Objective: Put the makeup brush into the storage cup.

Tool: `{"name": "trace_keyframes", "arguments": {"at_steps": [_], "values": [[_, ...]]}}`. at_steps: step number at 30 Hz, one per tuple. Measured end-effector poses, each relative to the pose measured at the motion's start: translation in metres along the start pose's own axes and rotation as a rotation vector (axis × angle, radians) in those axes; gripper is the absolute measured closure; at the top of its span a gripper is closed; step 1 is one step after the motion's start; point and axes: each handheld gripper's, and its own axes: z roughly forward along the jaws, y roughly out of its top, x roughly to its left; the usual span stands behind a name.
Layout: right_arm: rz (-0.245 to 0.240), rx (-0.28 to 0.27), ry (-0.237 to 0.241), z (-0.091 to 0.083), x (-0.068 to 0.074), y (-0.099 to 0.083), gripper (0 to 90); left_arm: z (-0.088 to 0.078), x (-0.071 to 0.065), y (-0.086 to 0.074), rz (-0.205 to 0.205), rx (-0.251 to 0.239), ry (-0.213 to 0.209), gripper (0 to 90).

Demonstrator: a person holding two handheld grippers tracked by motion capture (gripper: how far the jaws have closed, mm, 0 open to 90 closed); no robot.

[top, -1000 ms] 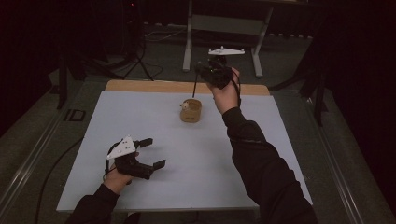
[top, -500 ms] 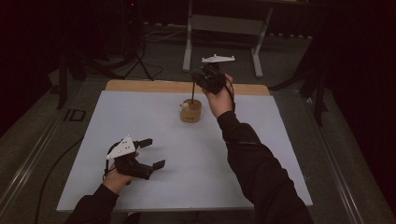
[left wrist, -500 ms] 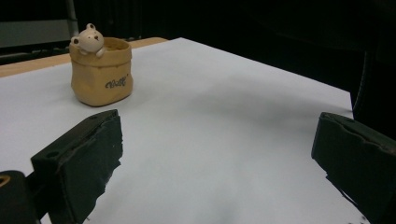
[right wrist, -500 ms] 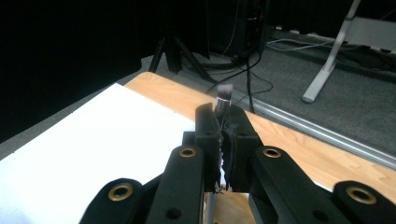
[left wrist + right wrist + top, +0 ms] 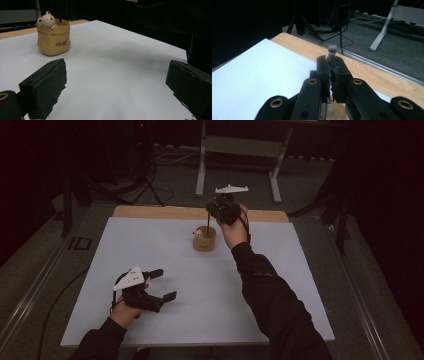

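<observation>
Black sleeves reach both wrists; each black gripper (image 5: 156, 285) carries brass-ringed screws and a grey three-cornered plate.

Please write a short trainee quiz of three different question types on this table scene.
1. True or false: the left gripper is shut on the brush.
2. The brush's lower end is: A) in the pot; B) flat on the table; C) on the floor.
3. Fill in: the figure on the pot's rim is a ____.
Key: 1 false; 2 A; 3 bear.
</observation>
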Motion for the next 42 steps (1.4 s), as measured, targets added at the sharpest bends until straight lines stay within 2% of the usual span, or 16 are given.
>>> {"name": "trace_keyframes", "arguments": {"at_steps": [8, 12, 16, 17, 18, 19, 21, 23, 25, 27, 28, 30, 32, 33, 35, 42], "values": [[0.004, 0.028, -0.005, 0.013, 0.000, -0.008, 85.9, 0.000, -0.001, 0.000, 0.006, 0.005, -0.002, 3.2], [-0.013, 0.049, -0.030, 0.019, 0.001, -0.014, 85.8, 0.001, -0.001, -0.001, 0.006, 0.008, -0.004, 3.0], [0.008, 0.074, -0.046, 0.024, 0.000, -0.017, 84.9, 0.001, -0.001, -0.002, 0.001, 0.012, -0.013, 3.0], [0.017, 0.084, -0.052, 0.026, 0.000, -0.018, 78.6, 0.002, -0.001, -0.002, 0.000, 0.015, -0.015, 3.0], [0.024, 0.081, -0.047, 0.027, 0.000, -0.019, 65.3, 0.002, -0.001, -0.002, -0.001, 0.017, -0.016, 3.0], [0.032, 0.086, -0.039, 0.029, 0.000, -0.019, 56.2, 0.002, -0.001, -0.003, 0.000, 0.017, -0.018, 2.9], [0.006, 0.090, -0.071, 0.029, 0.002, -0.020, 48.0, 0.002, -0.001, -0.003, 0.000, 0.017, -0.020, 2.9], [0.006, 0.086, -0.081, 0.027, 0.001, -0.020, 40.2, 0.002, -0.001, -0.003, 0.001, 0.019, -0.022, 2.9], [0.021, 0.090, -0.062, 0.025, -0.002, -0.019, 35.5, 0.002, -0.001, -0.002, 0.001, 0.018, -0.024, 2.9], [0.025, 0.094, -0.056, 0.025, -0.003, -0.019, 34.8, 0.003, -0.002, -0.002, 0.000, 0.018, -0.025, 2.9], [0.028, 0.100, -0.041, 0.023, -0.005, -0.019, 27.9, 0.003, -0.002, -0.002, 0.000, 0.018, -0.028, 2.9], [0.042, 0.118, -0.011, 0.022, -0.006, -0.019, 23.2, 0.003, -0.002, -0.002, -0.003, 0.020, -0.028, 2.8], [0.050, 0.126, -0.003, 0.019, -0.007, -0.019, 19.2, 0.004, -0.002, -0.002, -0.007, 0.021, -0.032, 2.8], [0.063, 0.138, 0.029, 0.018, -0.009, -0.019, 12.8, 0.004, -0.002, -0.002, -0.007, 0.020, -0.031, 2.8], [0.059, 0.131, 0.064, 0.014, -0.011, -0.020, 10.4, 0.004, -0.003, -0.002, -0.003, 0.019, -0.033, 2.8], [0.010, 0.123, 0.044, 0.004, -0.009, -0.025, 10.1, 0.004, -0.003, -0.001, -0.005, 0.019, -0.033, 2.8]]}}
